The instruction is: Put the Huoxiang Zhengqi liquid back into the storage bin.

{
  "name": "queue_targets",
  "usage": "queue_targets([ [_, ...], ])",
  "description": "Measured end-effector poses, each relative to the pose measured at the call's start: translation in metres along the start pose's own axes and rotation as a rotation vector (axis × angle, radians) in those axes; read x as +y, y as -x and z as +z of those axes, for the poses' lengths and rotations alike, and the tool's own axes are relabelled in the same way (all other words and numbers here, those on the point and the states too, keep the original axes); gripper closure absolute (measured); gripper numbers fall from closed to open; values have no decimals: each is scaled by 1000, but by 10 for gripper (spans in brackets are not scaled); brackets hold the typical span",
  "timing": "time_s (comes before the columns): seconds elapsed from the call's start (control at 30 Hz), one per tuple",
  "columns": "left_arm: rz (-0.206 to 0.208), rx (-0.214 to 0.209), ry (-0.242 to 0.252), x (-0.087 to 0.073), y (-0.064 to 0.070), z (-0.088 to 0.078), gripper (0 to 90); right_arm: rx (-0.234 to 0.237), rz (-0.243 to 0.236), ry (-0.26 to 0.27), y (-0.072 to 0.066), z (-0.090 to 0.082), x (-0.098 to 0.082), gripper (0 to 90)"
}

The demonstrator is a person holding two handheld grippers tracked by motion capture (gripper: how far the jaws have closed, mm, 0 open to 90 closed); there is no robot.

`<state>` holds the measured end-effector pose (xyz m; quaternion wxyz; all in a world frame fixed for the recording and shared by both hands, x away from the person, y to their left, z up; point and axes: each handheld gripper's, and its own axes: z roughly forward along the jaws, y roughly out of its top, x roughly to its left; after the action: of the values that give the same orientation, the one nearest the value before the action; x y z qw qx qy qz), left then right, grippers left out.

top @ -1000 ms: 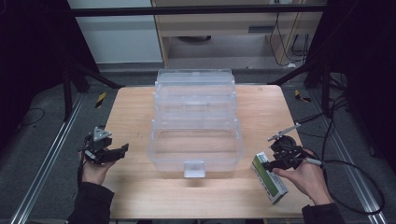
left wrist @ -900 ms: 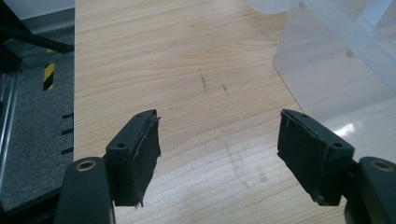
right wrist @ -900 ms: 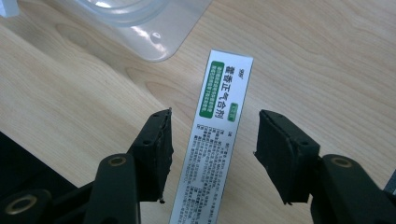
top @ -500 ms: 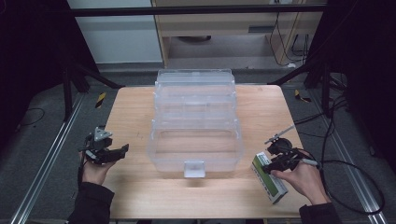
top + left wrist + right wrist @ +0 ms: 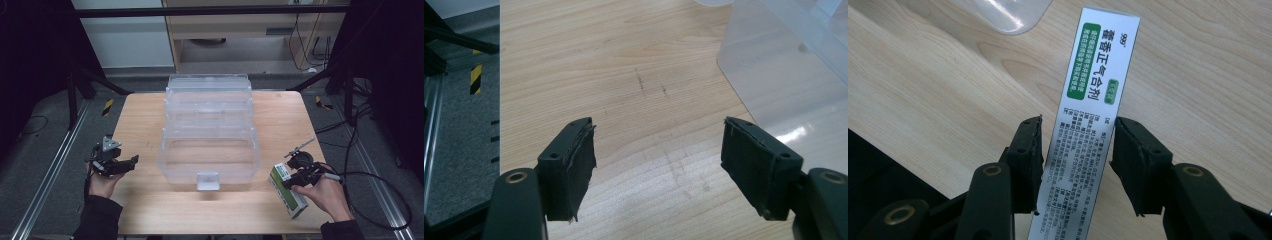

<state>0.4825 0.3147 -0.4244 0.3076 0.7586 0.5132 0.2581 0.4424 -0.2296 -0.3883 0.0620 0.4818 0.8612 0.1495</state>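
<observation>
- At the table's near right corner, the green-and-white medicine box (image 5: 288,192) lies flat on the wooden table (image 5: 140,115), just right of the clear plastic bin (image 5: 210,132).
- The right gripper (image 5: 1077,150) straddles the box, and its jaws have just been closing around it; the right pad looks to meet the box's edge, while a thin gap seems to remain at the left pad, so the grip is not yet firm.
- A good grasp would probably keep the 2 pads square to the box's long sides and centred along its length, so it does not twist when lifted.
- Closing gently is likely wise, since thin card can dent.
- The left gripper (image 5: 656,160) hovers wide and empty over bare wood, left of the bin, and could steady the bin if needed.
</observation>
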Motion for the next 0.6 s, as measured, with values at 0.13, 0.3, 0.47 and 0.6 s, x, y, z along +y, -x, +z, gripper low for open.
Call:
queue_targets([
  [0.13, 2, 0, -5, 0, 0, 1, 287, -1, -3, -6, 0, 1, 0, 563],
  [0.3, 0, -3, -6, -1, 0, 1, 287, -8, -2, -19, 0, 3, 1, 568],
  [0.47, 2, -3, -7, -1, 0, 2, 287, -11, -4, -38, -1, 5, 2, 566],
  [0.6, 2, -3, -9, -1, 0, 2, 287, -21, -5, -45, -2, 8, 3, 570],
])
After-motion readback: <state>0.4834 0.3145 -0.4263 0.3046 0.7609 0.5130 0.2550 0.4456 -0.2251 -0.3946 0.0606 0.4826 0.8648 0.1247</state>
